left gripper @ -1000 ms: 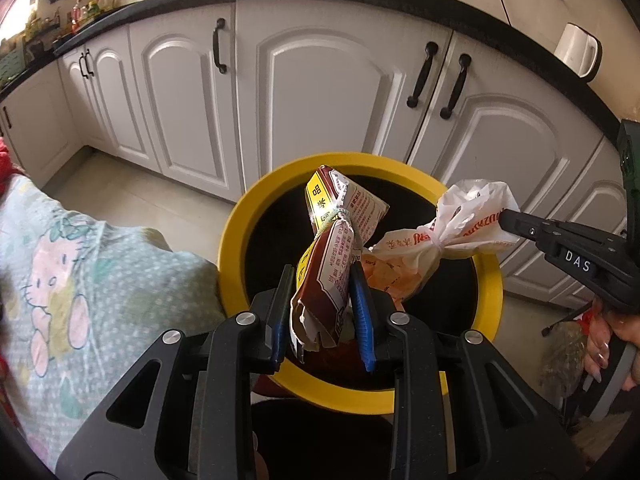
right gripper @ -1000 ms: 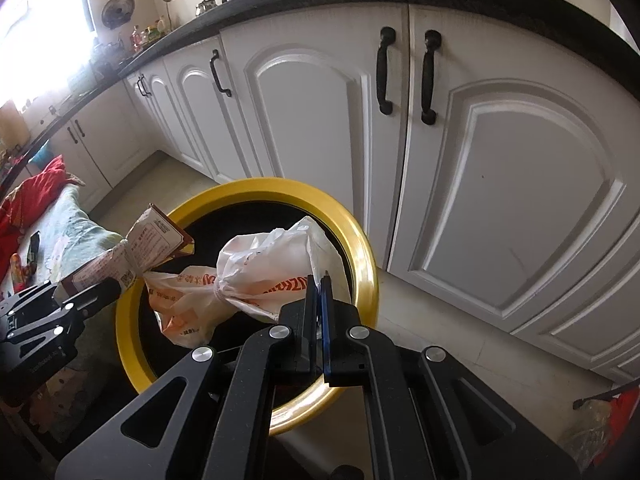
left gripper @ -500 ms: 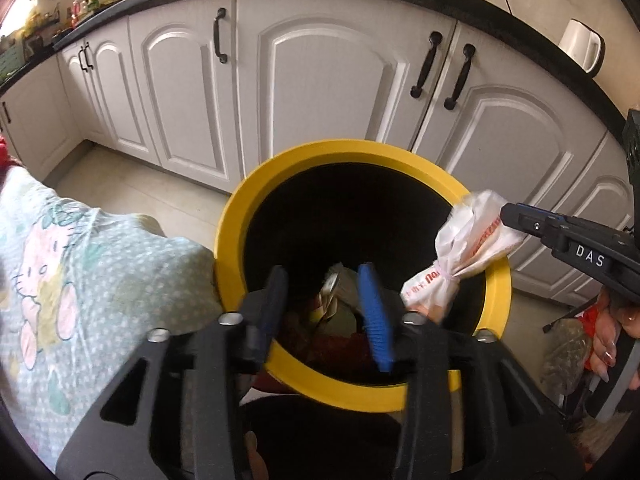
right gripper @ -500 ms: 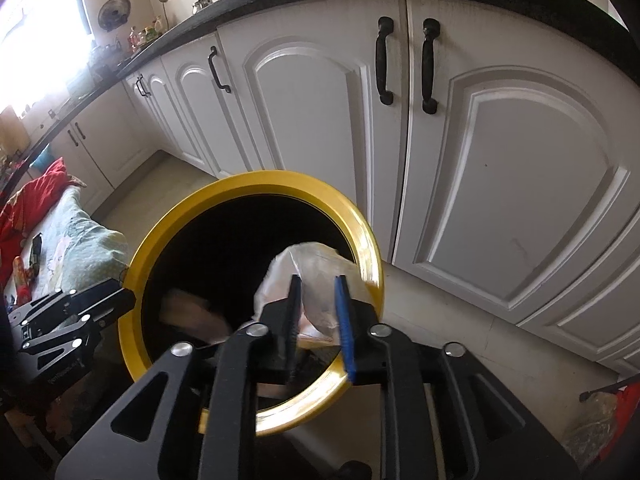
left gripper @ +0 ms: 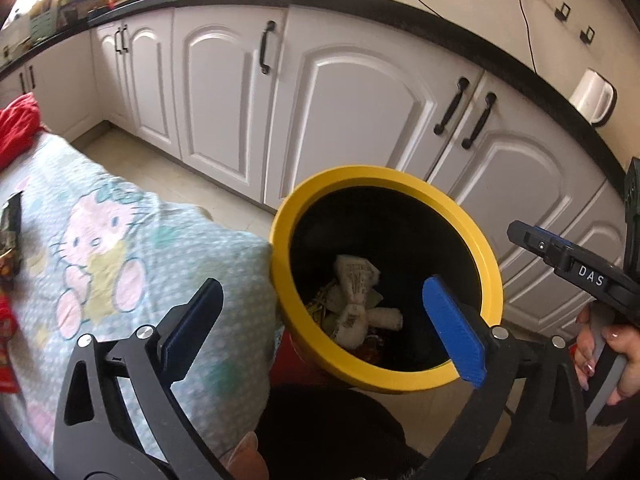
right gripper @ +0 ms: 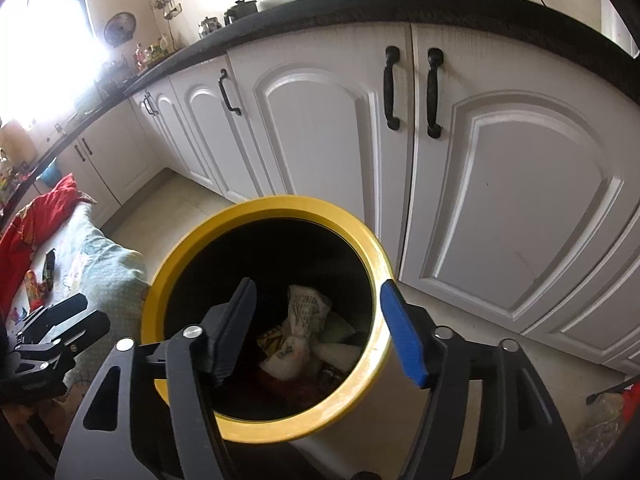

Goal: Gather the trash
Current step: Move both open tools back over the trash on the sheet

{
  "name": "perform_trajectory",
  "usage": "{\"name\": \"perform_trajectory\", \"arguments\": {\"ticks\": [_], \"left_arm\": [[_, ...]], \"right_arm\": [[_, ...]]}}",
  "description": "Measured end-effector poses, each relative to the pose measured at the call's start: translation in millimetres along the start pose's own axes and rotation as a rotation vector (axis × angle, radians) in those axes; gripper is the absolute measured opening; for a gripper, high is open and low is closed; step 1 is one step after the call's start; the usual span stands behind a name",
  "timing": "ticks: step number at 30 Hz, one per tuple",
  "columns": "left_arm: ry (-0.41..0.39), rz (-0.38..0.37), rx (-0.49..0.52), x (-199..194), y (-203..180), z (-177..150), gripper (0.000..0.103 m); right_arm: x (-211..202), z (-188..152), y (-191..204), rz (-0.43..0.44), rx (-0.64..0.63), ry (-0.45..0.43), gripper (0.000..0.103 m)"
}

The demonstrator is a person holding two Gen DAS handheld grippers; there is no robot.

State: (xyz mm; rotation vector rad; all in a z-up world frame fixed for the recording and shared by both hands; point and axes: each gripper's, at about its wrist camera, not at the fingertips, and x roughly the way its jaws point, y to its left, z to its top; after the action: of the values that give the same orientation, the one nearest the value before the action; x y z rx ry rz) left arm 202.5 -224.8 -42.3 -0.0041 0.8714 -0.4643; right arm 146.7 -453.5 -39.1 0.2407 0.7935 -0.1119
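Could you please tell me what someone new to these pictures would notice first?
The yellow-rimmed bin on the floor before the white cabinets stands out first, with a crumpled white bag lying at its bottom. Both the left gripper and the right gripper hang wide open above it, holding nothing.

My left gripper (left gripper: 320, 322): black frame, silver screws, blue ribbed pads (left gripper: 454, 330). My right gripper (right gripper: 316, 330): same black frame, silver screws, blue pad; white "DAS" lettering on its side. My right hand (left gripper: 612, 356): bare skin, pale polished nails.
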Motion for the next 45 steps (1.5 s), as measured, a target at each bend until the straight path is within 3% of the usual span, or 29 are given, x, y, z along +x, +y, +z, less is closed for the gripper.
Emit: {"name": "perform_trajectory", "arguments": {"ticks": [11,22,45], "left_arm": [[-0.057,0.064,-0.03,-37.5,22.4,-2.9,0.092],[-0.117,0.113,-0.026,-72.6,45.2,-12.1,0.092],[-0.175,0.209,-0.124,-115.4,108.2,-32.1,0.092]], "right_arm": [[-21.1,4.4,20.7,0.05,-0.007,-0.058,0.073],[-42.8,2.1,67.4,0.119,-0.075,-0.116,0.074],[-52.9,-8.1,151.8,0.217,-0.233,-0.116,0.077]]}}
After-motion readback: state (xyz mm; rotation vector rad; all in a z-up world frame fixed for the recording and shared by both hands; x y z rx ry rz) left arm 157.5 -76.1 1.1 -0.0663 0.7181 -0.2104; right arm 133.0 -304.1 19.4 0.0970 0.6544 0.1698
